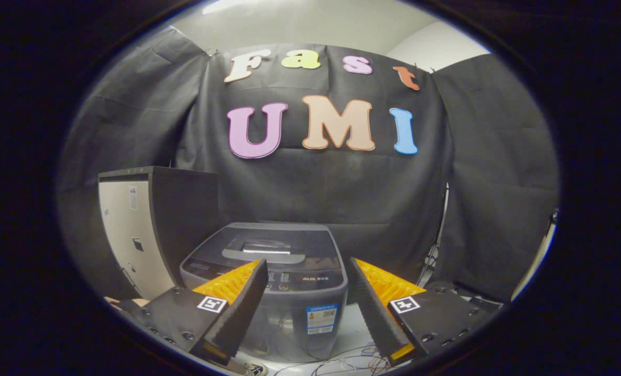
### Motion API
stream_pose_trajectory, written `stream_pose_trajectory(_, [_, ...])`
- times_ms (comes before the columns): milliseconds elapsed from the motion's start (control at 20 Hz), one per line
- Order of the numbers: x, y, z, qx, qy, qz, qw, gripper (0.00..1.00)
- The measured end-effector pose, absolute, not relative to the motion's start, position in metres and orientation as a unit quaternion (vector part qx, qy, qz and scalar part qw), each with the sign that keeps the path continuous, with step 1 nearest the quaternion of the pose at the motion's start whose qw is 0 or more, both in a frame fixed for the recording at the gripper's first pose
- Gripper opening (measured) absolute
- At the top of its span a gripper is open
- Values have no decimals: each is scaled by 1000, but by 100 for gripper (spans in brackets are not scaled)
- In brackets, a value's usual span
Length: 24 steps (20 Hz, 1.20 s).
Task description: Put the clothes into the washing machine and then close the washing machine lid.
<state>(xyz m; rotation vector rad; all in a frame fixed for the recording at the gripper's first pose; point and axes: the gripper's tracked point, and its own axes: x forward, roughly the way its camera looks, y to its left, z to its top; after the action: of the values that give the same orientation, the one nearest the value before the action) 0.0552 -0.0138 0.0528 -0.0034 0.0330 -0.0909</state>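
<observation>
Beyond the fingers: grey washing machine (268, 271) on the floor, lid (268, 245) down | gripper (307, 308): fingers spread wide, holding nothing, machine's front between them | left of machine: dark cabinet (148, 224) | floor: loose cables (341, 363)

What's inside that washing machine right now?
That can't be seen: the washer's lid lies flat and shut, covering the drum. On top, a silvery handle shows. The tool is open, its fingers apart in front of the washer, holding nothing.
</observation>
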Motion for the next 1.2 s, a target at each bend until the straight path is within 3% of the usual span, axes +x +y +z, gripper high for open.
stream_pose_trajectory(450, [1, -26, 50, 9, -5, -52, 999, 97])
stream_pose_trajectory(1200, [-20, -25, 39, -18, -20, -35, 999, 97])
